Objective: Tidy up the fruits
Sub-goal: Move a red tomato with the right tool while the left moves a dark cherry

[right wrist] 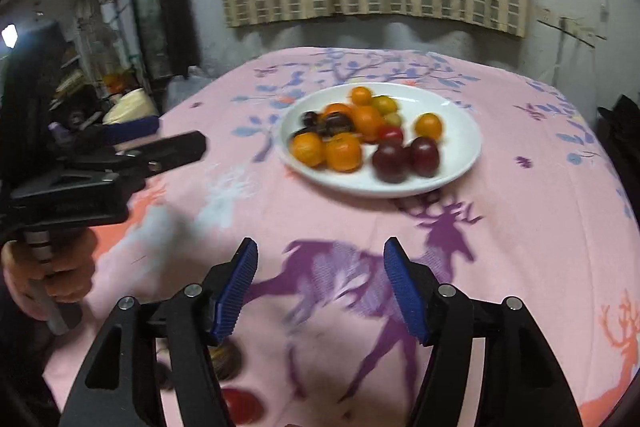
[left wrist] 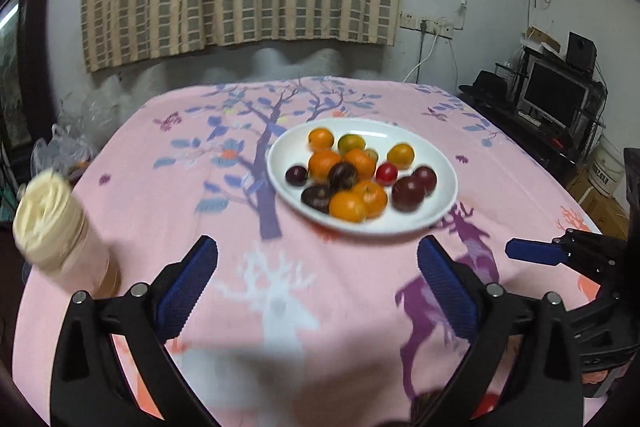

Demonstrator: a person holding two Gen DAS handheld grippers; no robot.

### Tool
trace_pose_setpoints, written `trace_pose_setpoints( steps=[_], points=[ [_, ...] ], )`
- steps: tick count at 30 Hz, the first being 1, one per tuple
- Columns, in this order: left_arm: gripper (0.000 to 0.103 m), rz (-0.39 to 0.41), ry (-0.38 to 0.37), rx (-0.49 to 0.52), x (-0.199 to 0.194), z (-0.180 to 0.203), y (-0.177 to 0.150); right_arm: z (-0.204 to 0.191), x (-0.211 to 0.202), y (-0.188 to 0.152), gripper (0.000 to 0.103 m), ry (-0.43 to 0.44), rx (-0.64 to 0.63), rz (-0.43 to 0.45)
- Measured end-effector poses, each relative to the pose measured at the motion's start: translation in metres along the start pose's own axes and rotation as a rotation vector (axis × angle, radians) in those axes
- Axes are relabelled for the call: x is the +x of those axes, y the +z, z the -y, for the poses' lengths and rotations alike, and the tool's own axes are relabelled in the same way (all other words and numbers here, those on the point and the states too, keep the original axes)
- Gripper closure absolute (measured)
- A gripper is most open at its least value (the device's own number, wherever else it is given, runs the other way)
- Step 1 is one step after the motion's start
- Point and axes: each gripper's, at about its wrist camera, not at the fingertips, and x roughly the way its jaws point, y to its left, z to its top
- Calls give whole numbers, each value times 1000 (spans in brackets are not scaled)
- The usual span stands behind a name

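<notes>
A white plate [left wrist: 440,155] on the pink tablecloth holds several oranges [left wrist: 349,206], dark plums [left wrist: 408,193] and a small red fruit [left wrist: 386,173]. It also shows in the right wrist view [right wrist: 468,131], with oranges [right wrist: 343,151] and plums [right wrist: 390,158]. My left gripper [left wrist: 318,259] is open and empty, above the cloth just before the plate. My right gripper [right wrist: 320,267] is open and empty, nearer the table's front. A dark fruit [right wrist: 226,359] and a red fruit [right wrist: 242,405] lie on the cloth under the right gripper's left finger.
A cream-lidded jar [left wrist: 56,231] stands at the table's left edge. The right gripper's tip [left wrist: 536,253] shows at the right of the left wrist view; the left gripper and hand [right wrist: 100,167] show at the left of the right wrist view. A monitor and shelves [left wrist: 556,99] stand beyond the table's right side.
</notes>
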Motion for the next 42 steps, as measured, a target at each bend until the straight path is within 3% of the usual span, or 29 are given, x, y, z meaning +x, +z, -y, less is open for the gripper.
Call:
trace_pose_setpoints(
  steps=[5,9,15,22,25,35,39,42],
  points=[
    [5,-73,13,-90,-11,-21,-36,-40,-13,-31,37,48,-174,-59],
    [5,-45,69,-115,-16,-33,-42,-56,-12,-52,42,60,-239,-141],
    [5,-75,73,-137,-12,-40,-44,-57,-11,-67,42,63,-236,-206],
    [5,-66,85,-118,-14,-35,-44,-62,1,-76,56,58,-267,-262],
    [5,-69,82,-120,-15,-35,-44,-60,3,-77,71,70,-262,-268],
    [5,-83,97,-108,-11,-31,-45,-44,3,-71,72,67,-162,-263],
    [5,-114,16,-81,-21,-25,-51,-31,1,-66,72,48,-92,-249],
    [5,-160,-156,-99,-41,-15,-73,-22,0,-63,72,36,-48,-243]
  ],
)
